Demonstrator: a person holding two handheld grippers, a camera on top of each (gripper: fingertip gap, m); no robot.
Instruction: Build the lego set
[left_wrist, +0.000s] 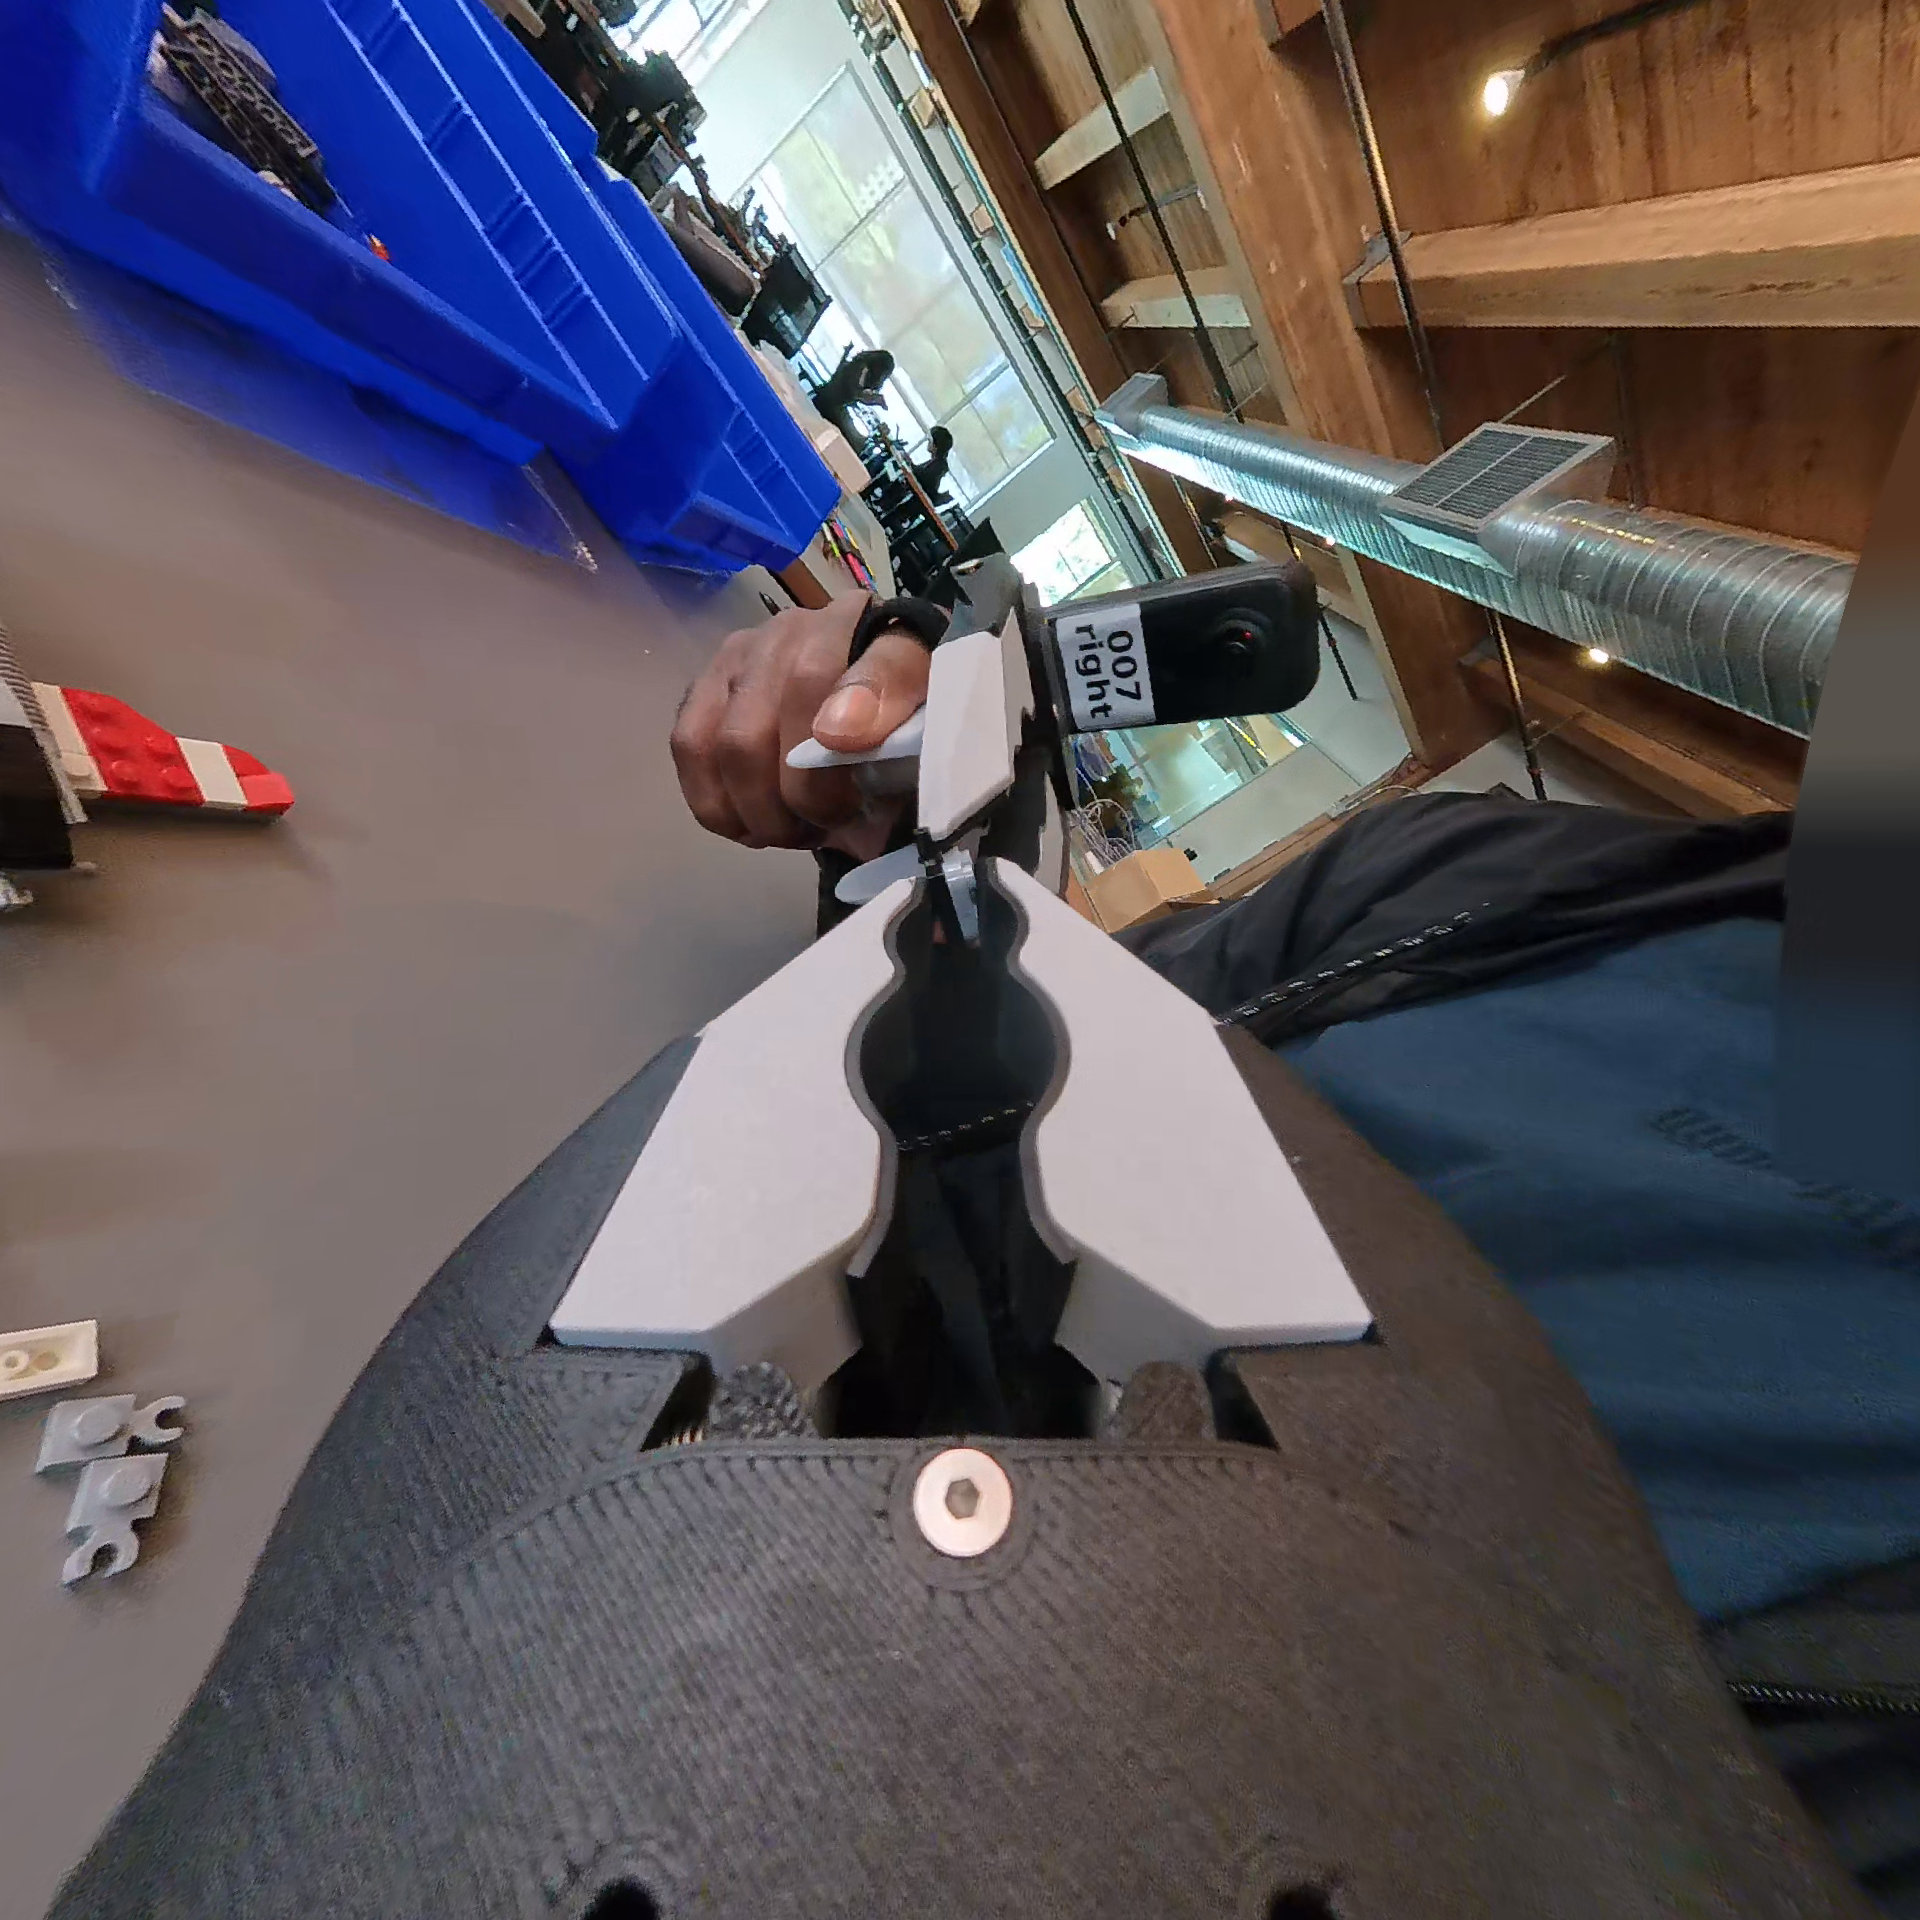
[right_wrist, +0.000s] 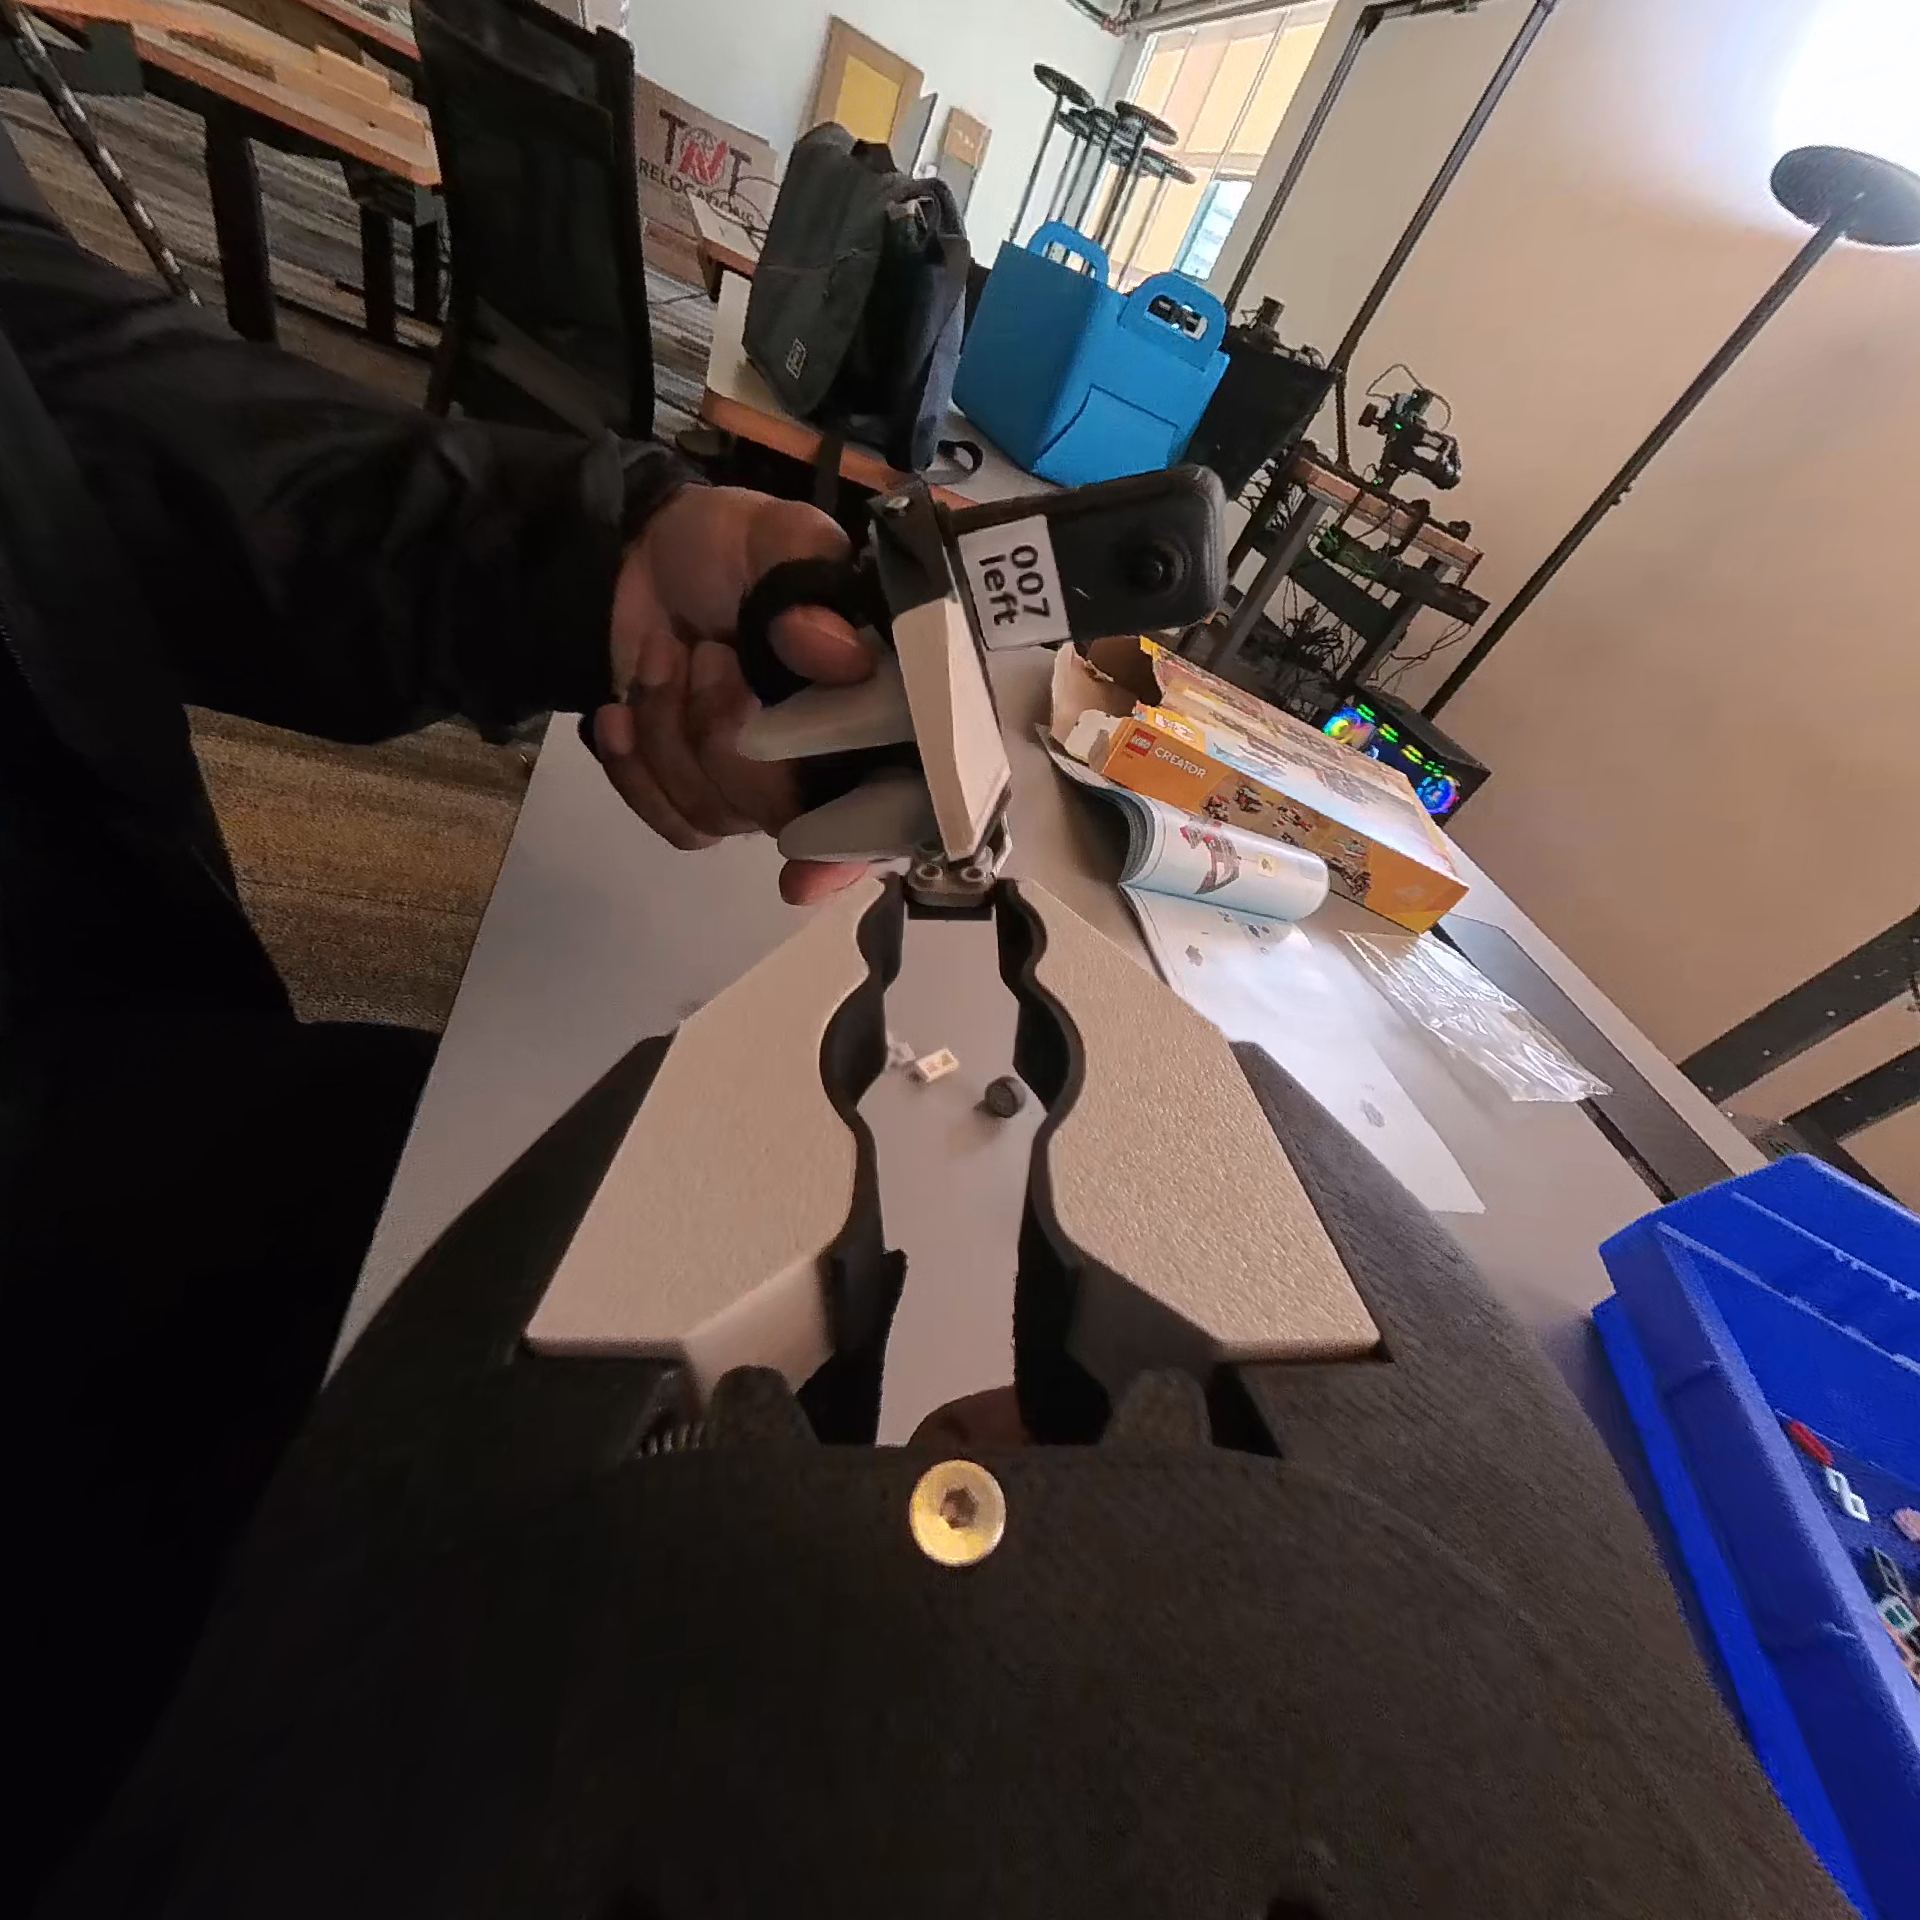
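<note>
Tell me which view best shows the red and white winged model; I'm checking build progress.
The left wrist view: the red and white winged model lies on the grey table at the left edge, partly cropped. The right wrist view doesn't show it.

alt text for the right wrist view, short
The right gripper pinches a small grey lego piece at its fingertips, meeting the left gripper above a grey table. Behind lie a lego box, an open instruction booklet and a blue bin.
</note>
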